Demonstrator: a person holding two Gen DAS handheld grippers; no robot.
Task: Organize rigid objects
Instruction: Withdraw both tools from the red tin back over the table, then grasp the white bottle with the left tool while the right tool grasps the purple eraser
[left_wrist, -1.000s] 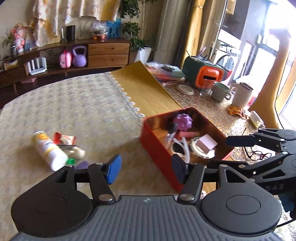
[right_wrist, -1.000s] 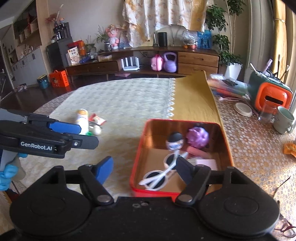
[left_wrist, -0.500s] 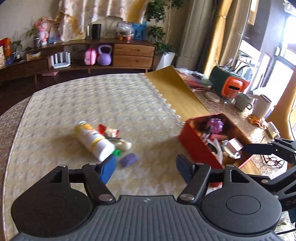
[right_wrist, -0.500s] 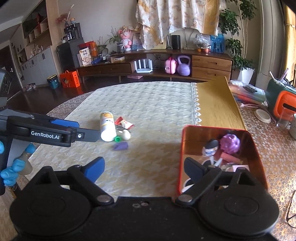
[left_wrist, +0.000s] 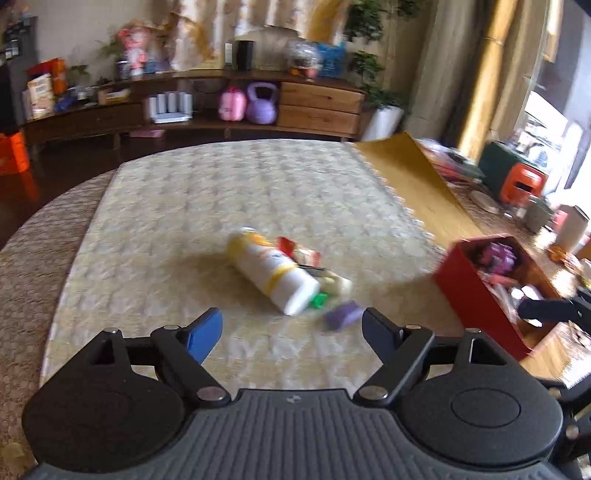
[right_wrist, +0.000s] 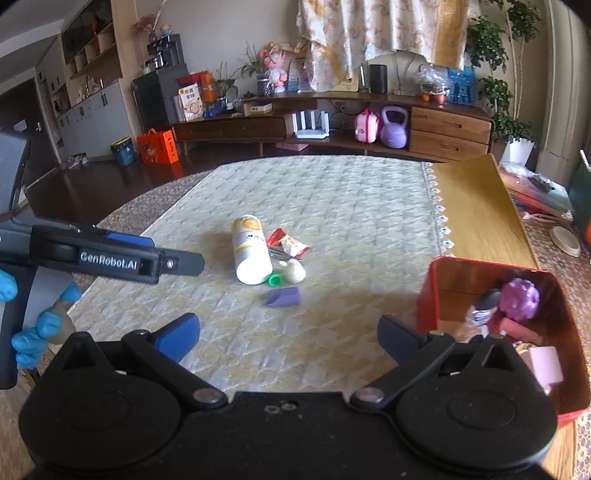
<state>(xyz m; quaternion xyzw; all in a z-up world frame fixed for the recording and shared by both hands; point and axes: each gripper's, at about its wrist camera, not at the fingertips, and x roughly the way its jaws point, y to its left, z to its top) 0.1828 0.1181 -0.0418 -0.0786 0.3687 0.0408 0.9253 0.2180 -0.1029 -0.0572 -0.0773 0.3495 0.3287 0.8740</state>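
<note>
A white and yellow bottle (right_wrist: 249, 249) lies on the cream tablecloth (right_wrist: 332, 192) with a red snack packet (right_wrist: 286, 242), a cream figure (right_wrist: 293, 271), a green cap (right_wrist: 274, 280) and a purple block (right_wrist: 282, 297) beside it. The red tin box (right_wrist: 430, 291) at the right holds a purple ball (right_wrist: 521, 299) and other small items. My left gripper (left_wrist: 291, 334) is open and empty, just short of the bottle (left_wrist: 273, 273) and purple block (left_wrist: 343, 314). My right gripper (right_wrist: 288, 338) is open and empty, near the box's left wall.
A bare wooden strip (right_wrist: 476, 206) runs beside the tablecloth. Mugs and an orange and green appliance (left_wrist: 517, 177) stand at the table's far right. A long wooden sideboard (right_wrist: 332, 125) lines the back wall. The left gripper also shows at the left of the right wrist view (right_wrist: 110, 254).
Both grippers have swung left, away from the red box and toward the pile of loose items. The box has slid to the right edge of both views. Both stay open.
</note>
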